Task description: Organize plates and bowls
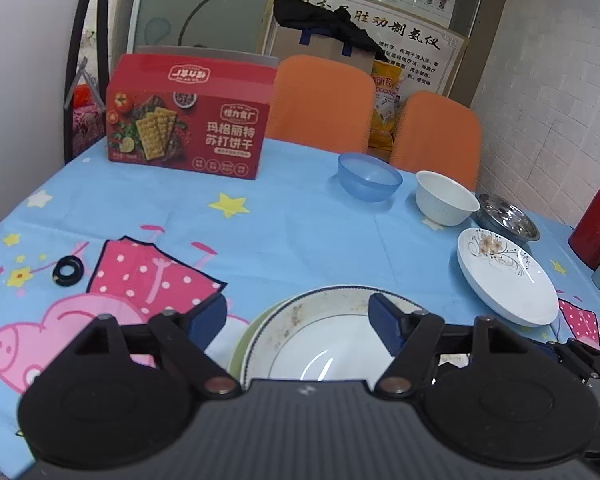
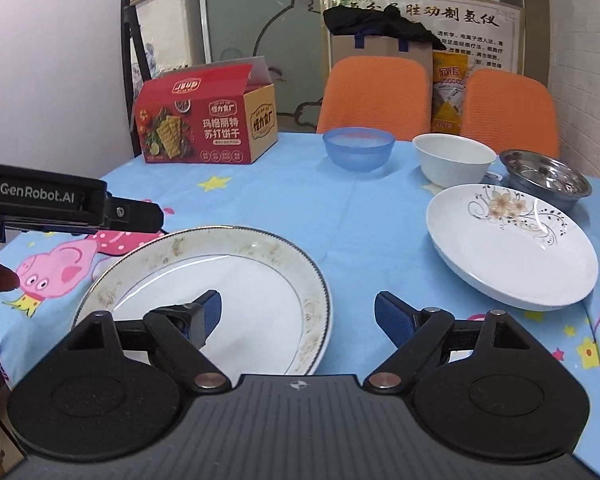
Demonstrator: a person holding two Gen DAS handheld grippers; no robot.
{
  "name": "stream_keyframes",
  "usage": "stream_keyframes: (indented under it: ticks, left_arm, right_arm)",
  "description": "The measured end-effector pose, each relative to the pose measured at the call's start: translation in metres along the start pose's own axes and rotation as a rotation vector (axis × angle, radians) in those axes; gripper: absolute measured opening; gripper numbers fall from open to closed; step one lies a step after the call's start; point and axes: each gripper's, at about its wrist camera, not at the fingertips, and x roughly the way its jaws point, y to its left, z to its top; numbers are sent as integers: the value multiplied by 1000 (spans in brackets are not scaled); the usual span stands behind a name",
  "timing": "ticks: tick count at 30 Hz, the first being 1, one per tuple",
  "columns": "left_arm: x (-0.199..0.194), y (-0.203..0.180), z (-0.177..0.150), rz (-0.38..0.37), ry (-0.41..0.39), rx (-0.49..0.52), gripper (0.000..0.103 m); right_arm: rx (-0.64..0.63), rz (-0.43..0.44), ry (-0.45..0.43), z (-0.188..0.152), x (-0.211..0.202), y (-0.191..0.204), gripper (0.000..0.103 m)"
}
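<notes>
A large white plate with a speckled gold rim (image 2: 228, 276) lies on the table near me, on top of a greenish plate (image 1: 244, 344). My left gripper (image 1: 298, 320) is open above its near edge. My right gripper (image 2: 298, 316) is open, its left finger over the plate and its right finger over the cloth. A floral white plate (image 2: 508, 248) lies to the right. Behind it stand a blue bowl (image 2: 358, 148), a white bowl (image 2: 452, 160) and a steel bowl (image 2: 548, 176). The left gripper also shows at the left edge of the right wrist view (image 2: 136, 214).
A red cracker box (image 1: 188, 116) stands at the table's far left. A black ring (image 1: 67, 271) lies on the cartoon tablecloth (image 1: 300, 232). A red bottle (image 1: 598, 224) stands at the right edge. Two orange chairs (image 2: 376, 96) stand behind the table.
</notes>
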Motion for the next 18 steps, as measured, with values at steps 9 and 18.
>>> stream_keyframes:
  ticks: [9,18]
  left_arm:
    - [33,-48,-1,-122,118,26,75]
    - [95,-114,22,-248,244,45,75]
  right_arm:
    - [87,-121,-35,-8,-21,-56,103]
    - [183,-272,-77,12,-17,-145,103]
